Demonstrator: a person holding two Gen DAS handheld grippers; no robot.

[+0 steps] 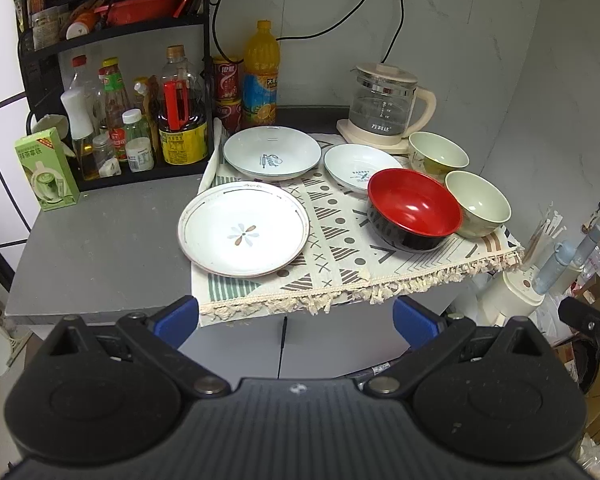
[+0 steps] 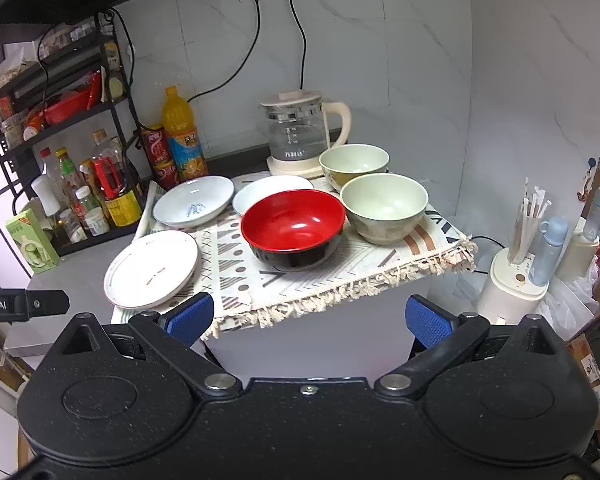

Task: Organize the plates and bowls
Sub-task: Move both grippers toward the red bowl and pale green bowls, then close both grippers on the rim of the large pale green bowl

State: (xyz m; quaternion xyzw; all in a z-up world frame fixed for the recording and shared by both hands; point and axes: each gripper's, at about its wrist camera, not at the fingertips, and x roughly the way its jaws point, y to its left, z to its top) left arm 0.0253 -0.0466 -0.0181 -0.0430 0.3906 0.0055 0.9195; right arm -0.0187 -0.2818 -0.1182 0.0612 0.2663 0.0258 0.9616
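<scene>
Left gripper [image 1: 296,316] fills the bottom of the left wrist view, blue pads spread wide, nothing between them, short of the fringed cloth [image 1: 340,240]. Flower plate [image 1: 243,229] sits dead ahead on the cloth's near-left corner, flat, round, so no long axis. Two white dishes, the larger [image 1: 272,153] and the smaller [image 1: 360,166], lie behind it toward the kettle [image 1: 384,104]. Red bowl [image 1: 414,208] stands right of the plate, touching a pale green bowl [image 1: 478,204]; a second green one [image 1: 438,154] is beside the kettle.

Right wrist view: right gripper [image 2: 308,318] likewise wide open, empty, off the cloth's edge. Red bowl [image 2: 294,229] is straight ahead, upright, glossy red inside, black outside. Judgement: left takes plates, right takes bowls.
</scene>
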